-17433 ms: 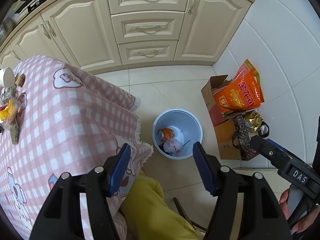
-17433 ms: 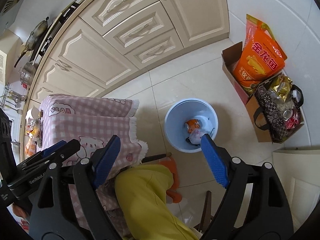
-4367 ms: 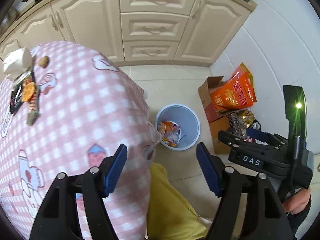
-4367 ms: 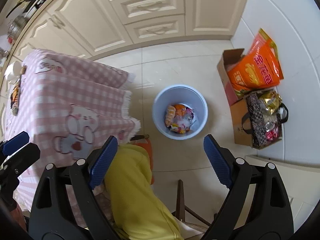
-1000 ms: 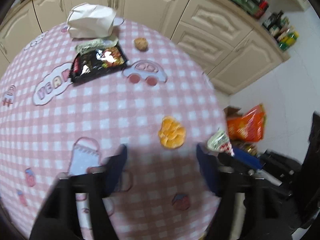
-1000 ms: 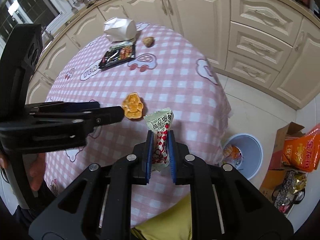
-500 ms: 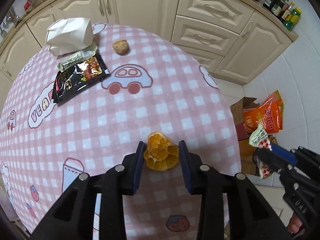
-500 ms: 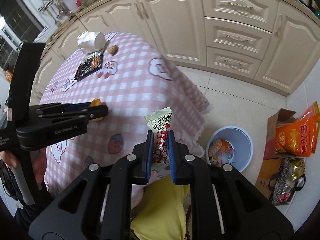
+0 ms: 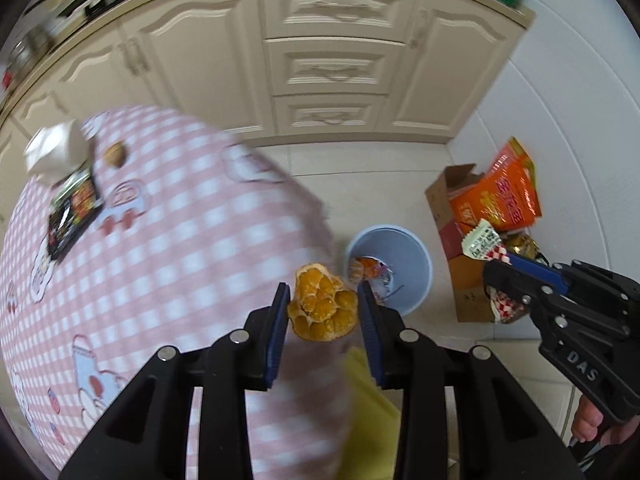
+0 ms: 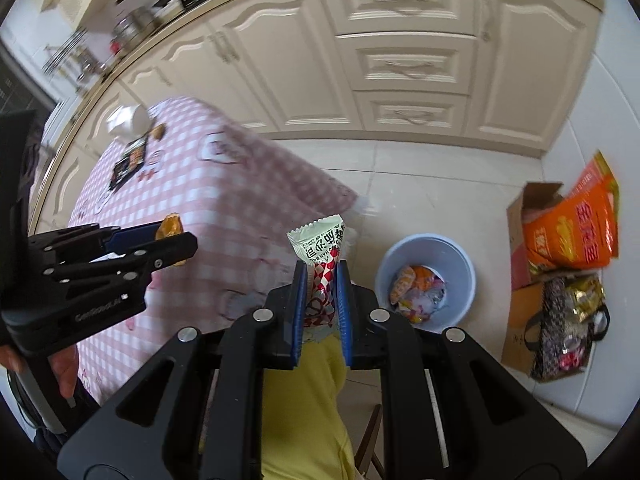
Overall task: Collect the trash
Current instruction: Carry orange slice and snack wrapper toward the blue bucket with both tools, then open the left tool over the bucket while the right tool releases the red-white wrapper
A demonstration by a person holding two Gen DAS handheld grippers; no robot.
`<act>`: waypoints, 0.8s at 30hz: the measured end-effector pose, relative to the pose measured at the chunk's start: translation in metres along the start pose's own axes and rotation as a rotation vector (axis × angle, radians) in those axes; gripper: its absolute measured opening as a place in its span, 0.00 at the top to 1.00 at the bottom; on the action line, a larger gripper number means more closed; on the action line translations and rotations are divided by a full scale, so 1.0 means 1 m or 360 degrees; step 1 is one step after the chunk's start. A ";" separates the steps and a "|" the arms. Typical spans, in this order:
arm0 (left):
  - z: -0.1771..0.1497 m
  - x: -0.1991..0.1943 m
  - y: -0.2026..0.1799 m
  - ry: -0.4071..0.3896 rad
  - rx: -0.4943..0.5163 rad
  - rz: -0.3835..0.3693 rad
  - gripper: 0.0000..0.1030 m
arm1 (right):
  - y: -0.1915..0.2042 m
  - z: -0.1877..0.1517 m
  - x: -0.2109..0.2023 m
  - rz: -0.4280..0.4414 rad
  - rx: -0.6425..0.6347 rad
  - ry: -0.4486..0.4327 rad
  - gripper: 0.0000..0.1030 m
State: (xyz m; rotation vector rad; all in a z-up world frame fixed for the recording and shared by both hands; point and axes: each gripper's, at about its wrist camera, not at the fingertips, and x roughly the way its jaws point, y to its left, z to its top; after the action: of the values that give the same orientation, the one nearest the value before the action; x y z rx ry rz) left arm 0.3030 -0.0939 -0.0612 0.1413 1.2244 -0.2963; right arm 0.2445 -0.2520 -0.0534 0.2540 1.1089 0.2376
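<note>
Trash in both grippers, swung off the table toward the bin.

Left gripper (image 9: 323,312) has just closed on the orange peel (image 9: 322,307), lifted from the checked tablecloth (image 9: 168,248); right gripper (image 10: 322,292) stays clamped on the snack wrapper (image 10: 322,256). Both now hang near the blue bin (image 10: 426,280), so dropping comes next; a black packet (image 9: 72,212) and tissue remain on the table.

Tablecloth (image 9: 180,240): matt woven cloth, pink check. Bin (image 10: 464,276): smooth plastic. Wrapper (image 10: 320,244): glossy crinkled film. Orange peel (image 9: 322,308): rough, pithy. Floor (image 10: 420,200): glossy tile. Box (image 9: 448,200): matt cardboard.
</note>
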 end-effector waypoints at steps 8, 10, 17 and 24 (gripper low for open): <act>0.004 0.015 -0.075 0.0047 0.0197 -0.0061 0.68 | -0.068 -0.019 -0.014 -0.0085 0.0217 -0.0014 0.85; 0.003 0.021 -0.091 0.0071 0.0233 -0.0074 0.68 | -0.085 -0.026 -0.016 -0.0107 0.0270 -0.0014 0.85; 0.000 0.035 -0.135 0.0100 0.0368 -0.0094 0.67 | -0.125 -0.044 -0.015 -0.0159 0.0414 0.0009 0.85; -0.003 0.040 -0.151 0.0052 0.0461 -0.0070 0.48 | -0.140 -0.053 0.000 -0.0187 0.0471 0.0066 0.85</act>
State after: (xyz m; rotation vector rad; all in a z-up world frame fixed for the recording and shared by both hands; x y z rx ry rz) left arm 0.2676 -0.2428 -0.0917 0.3707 1.2135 -0.5111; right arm 0.2054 -0.3800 -0.1206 0.4473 1.1951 -0.0273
